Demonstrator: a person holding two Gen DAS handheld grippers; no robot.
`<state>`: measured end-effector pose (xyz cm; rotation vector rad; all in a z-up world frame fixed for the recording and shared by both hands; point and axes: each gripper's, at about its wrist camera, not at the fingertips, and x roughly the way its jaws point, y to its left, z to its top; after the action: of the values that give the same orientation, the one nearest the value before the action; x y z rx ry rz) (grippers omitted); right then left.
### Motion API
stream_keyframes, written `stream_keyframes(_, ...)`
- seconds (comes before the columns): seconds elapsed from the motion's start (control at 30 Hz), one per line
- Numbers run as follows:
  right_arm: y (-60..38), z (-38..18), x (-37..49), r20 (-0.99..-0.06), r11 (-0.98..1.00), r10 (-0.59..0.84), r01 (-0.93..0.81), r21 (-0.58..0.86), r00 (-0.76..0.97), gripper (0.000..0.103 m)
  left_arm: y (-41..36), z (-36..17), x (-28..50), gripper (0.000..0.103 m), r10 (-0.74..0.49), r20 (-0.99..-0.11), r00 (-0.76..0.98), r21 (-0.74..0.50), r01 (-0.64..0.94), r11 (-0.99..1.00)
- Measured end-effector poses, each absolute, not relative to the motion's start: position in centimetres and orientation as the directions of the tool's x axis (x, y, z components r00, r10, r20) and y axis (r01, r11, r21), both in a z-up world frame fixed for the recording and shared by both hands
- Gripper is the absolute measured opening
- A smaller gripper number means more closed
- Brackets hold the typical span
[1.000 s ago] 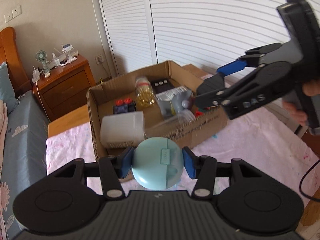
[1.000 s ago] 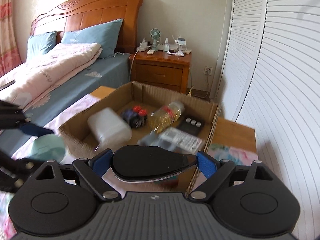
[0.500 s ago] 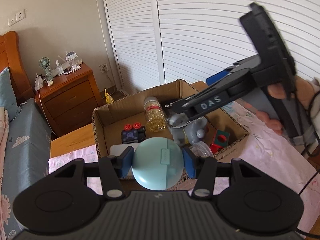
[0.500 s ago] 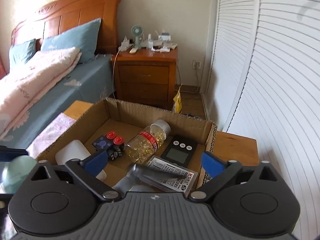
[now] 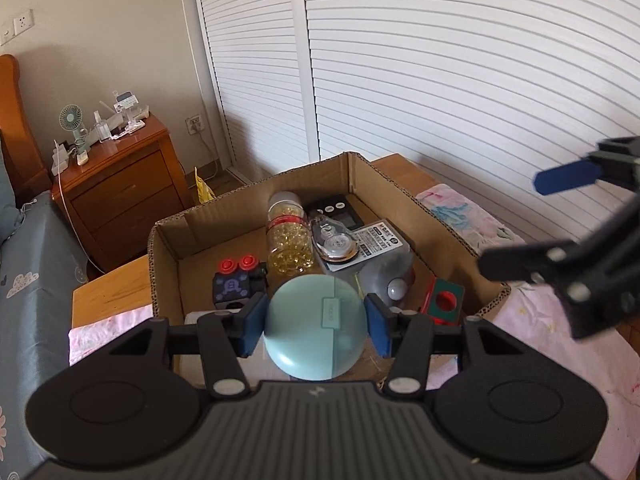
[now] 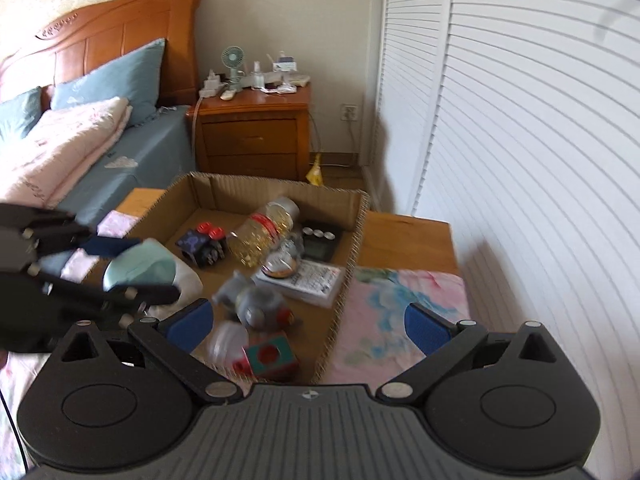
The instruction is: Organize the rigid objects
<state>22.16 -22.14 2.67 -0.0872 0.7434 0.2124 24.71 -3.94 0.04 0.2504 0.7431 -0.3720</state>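
My left gripper (image 5: 315, 326) is shut on a round pale-teal case (image 5: 316, 326) and holds it above the near edge of an open cardboard box (image 5: 352, 164). The case also shows in the right wrist view (image 6: 140, 266). The box holds a bottle of yellow beads (image 5: 289, 240), a black toy with red buttons (image 5: 238, 280), a tape dispenser (image 5: 334, 240), a grey toy (image 5: 390, 276) and a teal-and-red cube (image 5: 446, 300). My right gripper (image 6: 308, 326) is open and empty, above the box's right near corner.
The box sits on a wooden table (image 6: 404, 236) with a pink floral cloth (image 6: 396, 312). A bed (image 6: 80, 148) and a wooden nightstand (image 6: 256, 136) stand behind. White louvred doors (image 6: 520, 140) run along the right.
My right gripper opened and dropped its dark oval object into the box, then pulled back to the right. My left gripper moved closer over the box with the teal case.
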Motion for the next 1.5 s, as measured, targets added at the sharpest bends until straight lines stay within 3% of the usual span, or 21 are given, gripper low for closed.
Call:
stream_keyframes(0.13,-22.5,2.5,20.9,-0.684,0.979,0.125,-0.199,-0.031,0.718,0.103,-4.4,-0.4,25.4,0.058,-0.228,-0.702,0.674,0.082,0.396,0.915)
stream_keyframes(0.2,-22.7,2.4,20.6,-0.685,0.98,0.126,-0.197,-0.025,0.717,0.103,-4.4,-0.4,25.4,0.083,-0.211,-0.698,0.685,0.082,0.369,0.926)
stream_keyframes(0.23,-22.8,2.4,20.4,-0.684,0.98,0.126,-0.195,-0.024,0.718,0.103,-4.4,-0.3,25.2,0.087,-0.2,-0.689,0.697,0.089,0.355,0.931)
stream_keyframes(0.57,-22.2,2.7,19.2,-0.696,0.986,0.09,-0.163,-0.039,0.712,0.103,-3.6,1.7,21.7,0.099,-0.106,-0.636,0.765,0.168,0.271,0.948)
stream_keyframes(0.8,-21.5,2.6,17.2,-0.713,0.996,0.035,-0.082,-0.032,0.701,0.103,-3.2,2.3,16.4,0.1,0.001,-0.619,0.785,0.223,0.174,0.959)
stream_keyframes(1.0,-20.2,1.9,14.9,-0.728,0.998,0.035,-0.066,-0.014,0.685,0.103,-1.6,2.6,13.2,0.1,-0.015,-0.645,0.764,0.087,0.092,0.992)
stream_keyframes(1.2,-19.9,1.6,13.4,-0.733,0.999,0.035,-0.04,0.01,0.679,0.103,-1.5,2.5,12.3,0.1,0.054,-0.652,0.756,0.102,0.016,0.995)
stream_keyframes(1.5,-19.8,2.0,12.9,-0.724,1.0,0.024,-0.025,0.009,0.689,0.103,-1.7,3.0,11.7,0.1,0.04,-0.651,0.758,0.078,0.014,0.997)
